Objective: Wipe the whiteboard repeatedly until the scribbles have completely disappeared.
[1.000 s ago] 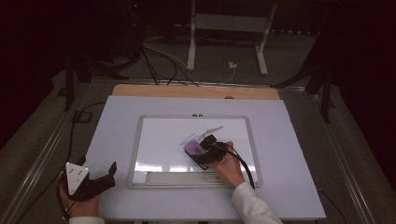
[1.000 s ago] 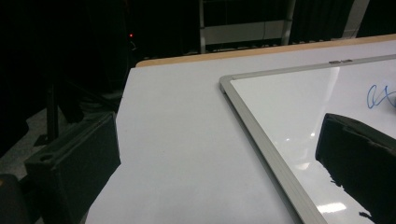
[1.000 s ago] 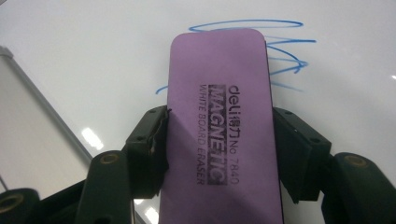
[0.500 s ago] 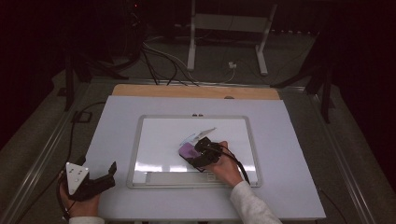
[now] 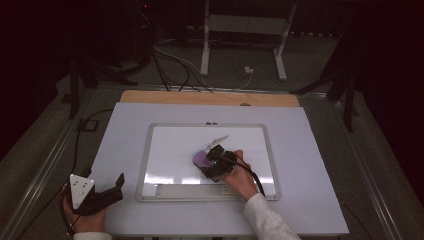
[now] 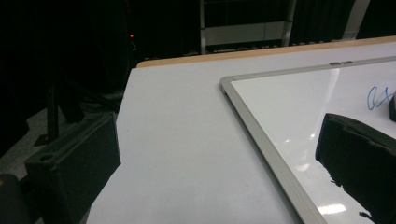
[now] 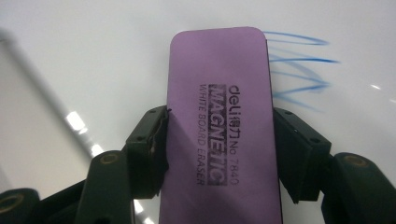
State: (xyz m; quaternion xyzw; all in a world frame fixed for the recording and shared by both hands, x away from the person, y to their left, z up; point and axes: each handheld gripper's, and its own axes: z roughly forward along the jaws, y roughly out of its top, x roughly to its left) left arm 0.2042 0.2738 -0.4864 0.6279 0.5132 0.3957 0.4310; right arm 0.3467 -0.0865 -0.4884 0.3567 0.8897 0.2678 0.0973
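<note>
A purple magnetic whiteboard eraser [image 7: 219, 116] lies flat on the whiteboard [image 7: 93, 46], and my right gripper [image 7: 224, 140] is shut on its two long sides. Blue pen scribbles [image 7: 299, 70] show just past the eraser's right edge. From above, the eraser [image 5: 201, 158] and right gripper [image 5: 211, 160] sit near the middle of the silver-framed whiteboard [image 5: 145, 165]. My left gripper [image 5: 116, 190] rests at the table's front left corner, open, with nothing between its fingers. The left gripper [image 6: 219, 168] looks over the whiteboard's frame [image 6: 261, 135] toward blue marks [image 6: 379, 97].
The whiteboard lies on a white table [image 5: 310, 150] with a wooden strip [image 5: 200, 97] along its far edge. Beyond it, cables [image 5: 175, 62] and a stand's legs [image 5: 280, 50] lie on the dark floor. Metal rails [image 5: 45, 165] run beside the table.
The right gripper has slid the eraser slightly left and toward the person across the board. The left gripper has not moved.
</note>
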